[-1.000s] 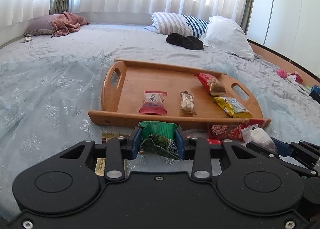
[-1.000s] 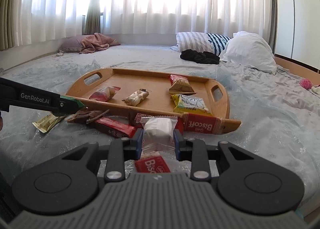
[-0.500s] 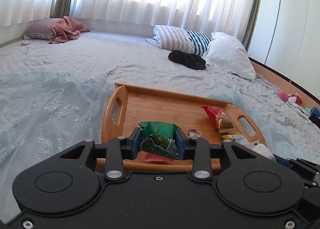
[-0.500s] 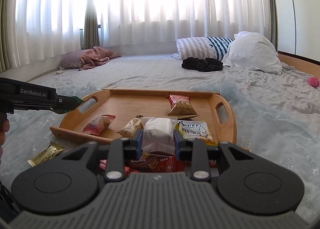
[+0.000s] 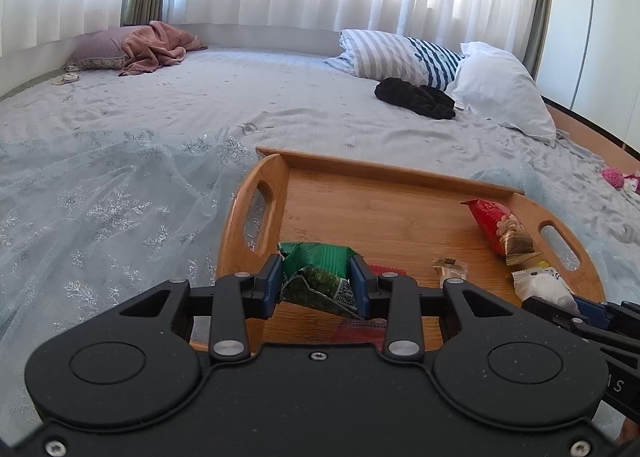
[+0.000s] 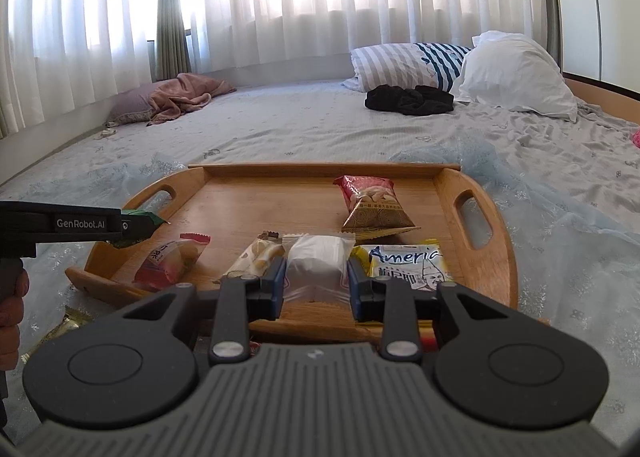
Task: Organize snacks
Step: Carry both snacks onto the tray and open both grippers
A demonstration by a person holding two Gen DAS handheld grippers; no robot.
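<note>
Sheer white curtains (image 6: pixel 320 9) blow out the back of the room w/ glare; nothing outside reads. Below them a wide bed (image 5: pixel 248 97) in grey sheets carries a wooden tray (image 6: pixel 476 233) w/ cut-out handles, sitting on a pale blue snowflake gauze (image 5: pixel 100 193).

Left hand-held gripper (image 5: pixel 316 283) pinches a crumpled green snack packet (image 5: pixel 320 269) btwn its blue pads, over the tray's near left corner. The packet's lower half is cut off by the gripper body, so its label is only partly legible. In the right wrist view the same gripper enters from the left edge, packet tip poking out, just above the tray's left handle; part of a hand (image 6: pixel 12 317) shows under it.

Right hand-held gripper (image 6: pixel 316 277) is clamped on a clear-wrapped white snack (image 6: pixel 320 261), over the tray's near edge.

On the tray: a red peanut packet (image 6: pixel 372 203) toward the back right, a yellow packet (image 6: pixel 404 263) at right, partly behind the gripper, a small cream-coloured wrapped bar (image 6: pixel 256 255), and a pink-red candy pack (image 6: pixel 172 263) at left. Red wrappers under the near rim are mostly hidden, prob. more snacks. A gold wrapper (image 6: pixel 64 325) lies on the bed left of the tray, half covered.

Farther back: striped pillow (image 5: pixel 396 57), white pillow (image 5: pixel 500 89), black cloth (image 5: pixel 416 97), pink blanket (image 5: pixel 156 47) on a mauve cushion.
</note>
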